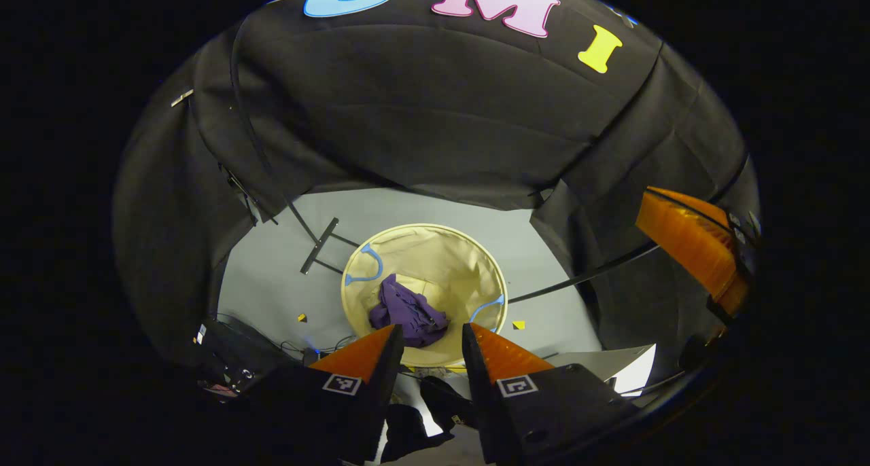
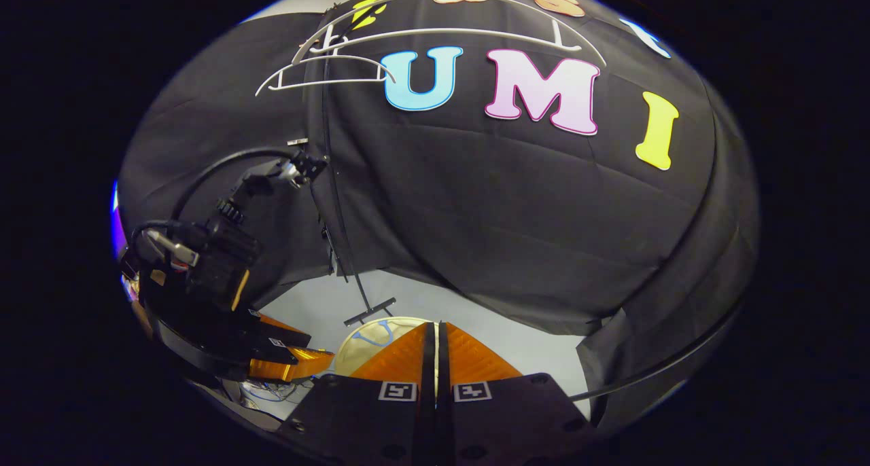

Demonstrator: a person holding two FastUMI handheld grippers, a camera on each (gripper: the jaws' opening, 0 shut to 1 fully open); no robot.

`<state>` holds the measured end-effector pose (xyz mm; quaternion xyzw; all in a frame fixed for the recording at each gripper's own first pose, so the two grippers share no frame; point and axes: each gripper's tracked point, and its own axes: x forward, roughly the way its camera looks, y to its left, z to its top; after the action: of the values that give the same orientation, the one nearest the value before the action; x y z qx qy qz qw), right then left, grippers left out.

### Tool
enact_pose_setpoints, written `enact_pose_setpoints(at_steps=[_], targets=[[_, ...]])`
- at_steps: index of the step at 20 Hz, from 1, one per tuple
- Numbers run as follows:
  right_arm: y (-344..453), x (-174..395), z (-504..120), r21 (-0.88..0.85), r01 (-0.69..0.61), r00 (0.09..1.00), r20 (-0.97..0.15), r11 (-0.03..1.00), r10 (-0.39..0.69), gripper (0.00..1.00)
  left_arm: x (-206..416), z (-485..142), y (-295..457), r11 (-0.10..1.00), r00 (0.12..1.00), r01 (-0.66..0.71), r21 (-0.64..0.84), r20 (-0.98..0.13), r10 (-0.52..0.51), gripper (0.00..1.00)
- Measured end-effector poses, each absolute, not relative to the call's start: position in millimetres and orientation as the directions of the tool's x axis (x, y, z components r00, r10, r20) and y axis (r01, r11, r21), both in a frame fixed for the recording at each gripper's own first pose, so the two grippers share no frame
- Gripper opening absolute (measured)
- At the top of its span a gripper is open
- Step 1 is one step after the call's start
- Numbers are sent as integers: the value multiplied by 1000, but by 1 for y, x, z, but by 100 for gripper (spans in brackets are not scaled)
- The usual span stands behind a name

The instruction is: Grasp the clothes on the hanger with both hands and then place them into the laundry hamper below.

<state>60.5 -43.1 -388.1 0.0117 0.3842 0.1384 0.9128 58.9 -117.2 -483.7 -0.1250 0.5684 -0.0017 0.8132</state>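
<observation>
Left gripper (image 1: 430, 340) jaws apart above hamper (image 1: 435, 242); purple garment (image 1: 408, 313) inside at 6 o'clock. Right gripper (image 2: 436, 347) jaws together, empty. Little risk remains.

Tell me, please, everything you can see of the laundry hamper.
The laundry hamper is a round, open-topped bin of cream fabric with a pale stiff rim and two light blue loop handles on opposite sides of that rim. It stands upright on the grey floor, beside the foot of a black stand. A crumpled purple garment lies inside it on the bottom. In the left gripper view the left gripper is open above it; nothing grips the hamper. The right gripper view shows part of its rim.
</observation>
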Motion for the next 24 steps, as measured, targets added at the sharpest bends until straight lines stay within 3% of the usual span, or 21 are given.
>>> enact_pose_setpoints(at_steps=[1, 4, 8, 9, 10, 11, 12, 15, 16, 18, 19, 24], targets=[[-42, 60, -387, 129, -242, 667, -698, 962, 261, 6, 61, -481, -118, 967, 363, -137, -216, -919, -154, 52], [-41, 61, -384, 103, -248, 674, -695, 963, 248, 5, 67, -473, -117, 962, 397, -129, -241, -901, -173, 69], [-38, 57, -385, 99, -244, 663, -709, 965, 240, 10, 65, -465, -109, 963, 424, -118, -241, -889, -171, 71], [-37, 55, -385, 102, -239, 659, -714, 966, 239, 17, 67, -460, -107, 964, 436, -113, -241, -884, -170, 72], [-37, 54, -383, 100, -234, 658, -716, 967, 233, 22, 70, -456, -107, 964, 448, -105, -246, -877, -175, 67], [-37, 55, -383, 96, -231, 660, -716, 968, 228, 32, 71, -451, -108, 962, 461, -96, -254, -868, -183, 76], [-37, 55, -383, 91, -229, 665, -713, 969, 223, 37, 70, -448, -106, 962, 475, -90, -257, -860, -186, 77], [-38, 52, -375, 66, -211, 674, -713, 975, 194, 80, 72, -433, -100, 967, 508, -70, -244, -843, -176, 82], [-40, 50, -373, 52, -205, 680, -710, 977, 180, 84, 72, -430, -97, 970, 521, -61, -233, -837, -169, 80], [-40, 45, -364, 39, -190, 693, -703, 981, 162, 94, 72, -422, -94, 975, 547, -33, -222, -820, -168, 94], [-40, 43, -360, 36, -180, 698, -699, 983, 153, 99, 73, -414, -93, 976, 562, -20, -215, -810, -167, 95], [-45, 39, -322, -35, -129, 763, -642, 991, 77, 99, 81, -363, -75, 984, 676, 47, -171, -720, -157, 95]])
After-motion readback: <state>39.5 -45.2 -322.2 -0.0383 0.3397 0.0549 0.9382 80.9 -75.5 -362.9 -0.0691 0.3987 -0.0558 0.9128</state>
